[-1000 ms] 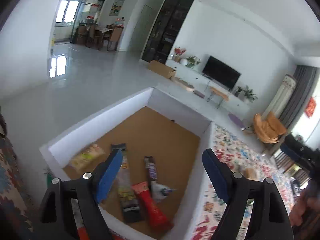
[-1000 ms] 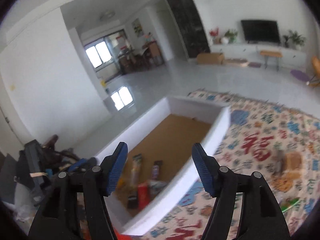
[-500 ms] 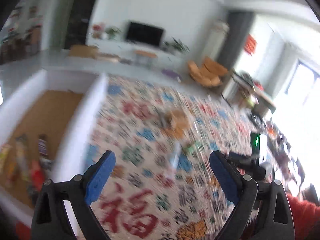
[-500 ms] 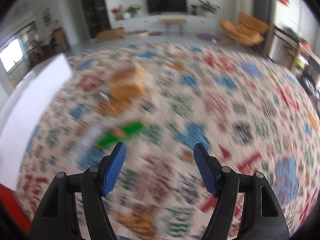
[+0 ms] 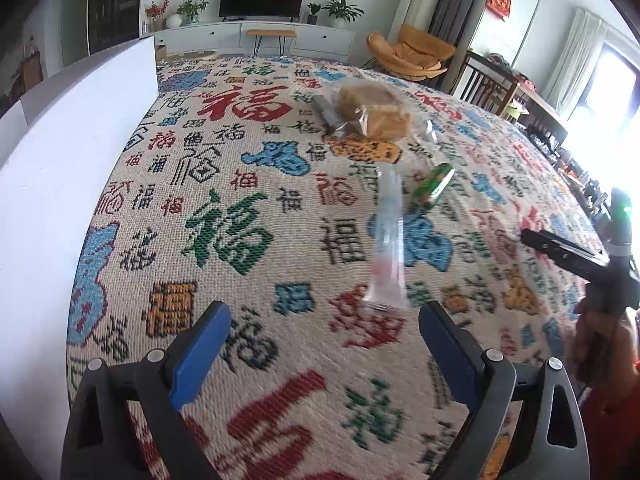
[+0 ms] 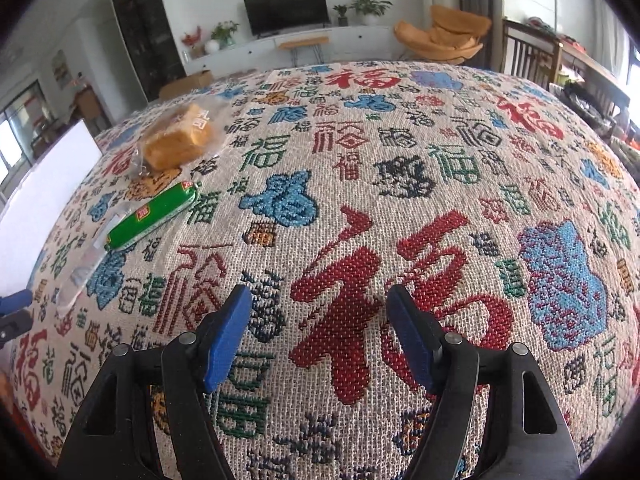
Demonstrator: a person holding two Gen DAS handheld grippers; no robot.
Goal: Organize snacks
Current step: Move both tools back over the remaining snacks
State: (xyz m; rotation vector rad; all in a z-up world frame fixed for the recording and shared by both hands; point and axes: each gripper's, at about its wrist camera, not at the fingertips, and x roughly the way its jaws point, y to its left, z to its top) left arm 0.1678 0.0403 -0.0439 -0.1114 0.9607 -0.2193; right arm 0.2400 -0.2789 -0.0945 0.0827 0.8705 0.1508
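Observation:
Three snacks lie on the patterned tablecloth (image 5: 240, 240): a clear bag of brown cake (image 5: 372, 110), a green sausage stick (image 5: 434, 184) and a long clear wrapper (image 5: 388, 240). My left gripper (image 5: 324, 352) is open and empty, just short of the clear wrapper. In the right wrist view the cake bag (image 6: 180, 140), the green stick (image 6: 152, 214) and the clear wrapper (image 6: 84, 264) lie to the left. My right gripper (image 6: 320, 328) is open and empty over bare cloth, well right of them.
The white wall of the snack box (image 5: 60, 160) stands along the table's left side, also in the right wrist view (image 6: 44, 200). The right gripper's body (image 5: 580, 264) shows at the left view's right edge. Chairs and a TV unit stand beyond the table.
Both grippers swung away from the white box with its snacks to face the tablecloth. The views have steadied, and the loose snacks now lie ahead of the left gripper.

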